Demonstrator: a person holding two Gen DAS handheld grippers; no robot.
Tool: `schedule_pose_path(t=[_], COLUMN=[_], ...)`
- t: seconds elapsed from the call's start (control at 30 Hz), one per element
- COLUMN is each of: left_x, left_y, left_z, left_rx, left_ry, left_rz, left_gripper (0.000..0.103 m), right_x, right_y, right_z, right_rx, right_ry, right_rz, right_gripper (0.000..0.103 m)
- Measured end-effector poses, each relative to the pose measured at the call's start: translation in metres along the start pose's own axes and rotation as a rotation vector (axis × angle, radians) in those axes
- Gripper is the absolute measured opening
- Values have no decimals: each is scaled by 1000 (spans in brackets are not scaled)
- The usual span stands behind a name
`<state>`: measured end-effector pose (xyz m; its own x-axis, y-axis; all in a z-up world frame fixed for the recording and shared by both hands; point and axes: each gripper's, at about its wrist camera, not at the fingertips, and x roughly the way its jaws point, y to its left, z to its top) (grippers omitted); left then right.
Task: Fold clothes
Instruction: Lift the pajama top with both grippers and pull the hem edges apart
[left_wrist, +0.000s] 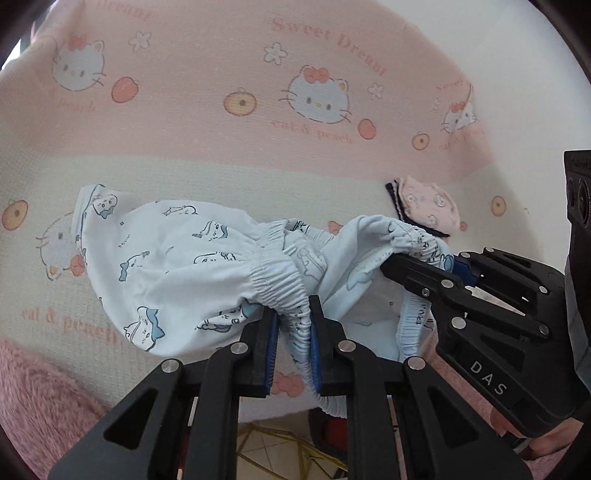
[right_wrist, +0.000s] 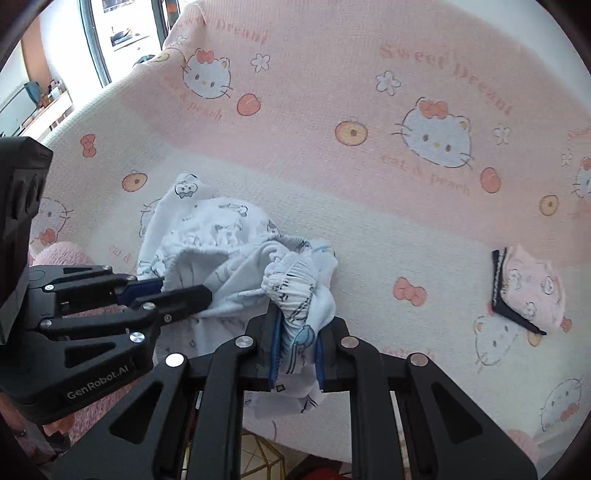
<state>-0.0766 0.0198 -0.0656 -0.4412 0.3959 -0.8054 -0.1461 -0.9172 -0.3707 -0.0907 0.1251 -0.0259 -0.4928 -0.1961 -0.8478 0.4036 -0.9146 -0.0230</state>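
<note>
I've got both the left gripper (left_wrist: 292, 332) and right gripper (right_wrist: 297, 343) clamped on the blue shorts (left_wrist: 166, 258) waistband, so I should pull apart evenly and lay flat on the blanket (left_wrist: 221, 155).

Two garments are out on the blanket (right_wrist: 369, 229). One is the pale blue shorts (left_wrist: 177, 258) with little cartoon prints, bunched near the front edge. The other is a folded pink piece (right_wrist: 532, 291) with dark trim, lying well apart from the shorts toward the right edge. Two grippers are here, the left gripper (left_wrist: 291, 332) and the right gripper (right_wrist: 295, 350), each with two fingers, and each is clamped on the elastic waistband of the shorts. There is one blanket, pink above and cream below. One fluffy pink throw (left_wrist: 40, 398) sits at the front left corner.
</note>
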Motion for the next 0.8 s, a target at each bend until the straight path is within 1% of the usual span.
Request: schedule_pose_path(t=[0.03,0.17,0.33,0.43,0.5,0.57,0.6,0.63,0.73,0.8], left_x=[-3,-14,-24,-24,-24,-20,-19,-20,-21,-18], left_y=[-4,-22,-36,-44,-43,-41,-38,-35,-30,-34], left_z=[-5,-10,-14,-15,-17,-17,-16,-15,-9,-7], left_rx=[10,41,53,62,54,52,44,32,9,46], left_ry=[0,-6,-7,11,24,41,46,42,25,8], left_rz=[4,33,46,41,19,16,25,22,17,19], left_gripper=[16,16,16,16,18,25,38,45,47,49], right_x=[-5,-23,-37,-48,-53,-57,-59,-61,-67,-70], right_y=[3,2,2,1,-1,-3,-4,-4,-8,-14], right_z=[-4,-21,-28,-30,-32,-34,-35,-36,-41,-44], right_rx=[3,19,45,58,68,77,81,84,92,110], right_ry=[-6,-39,-83,-108,-120,-126,-129,-133,-149,-159], right_rz=[-17,-31,-4,14,22,23,24,24,25,29], right_gripper=[14,14,14,14,14,14,14,14,14,14])
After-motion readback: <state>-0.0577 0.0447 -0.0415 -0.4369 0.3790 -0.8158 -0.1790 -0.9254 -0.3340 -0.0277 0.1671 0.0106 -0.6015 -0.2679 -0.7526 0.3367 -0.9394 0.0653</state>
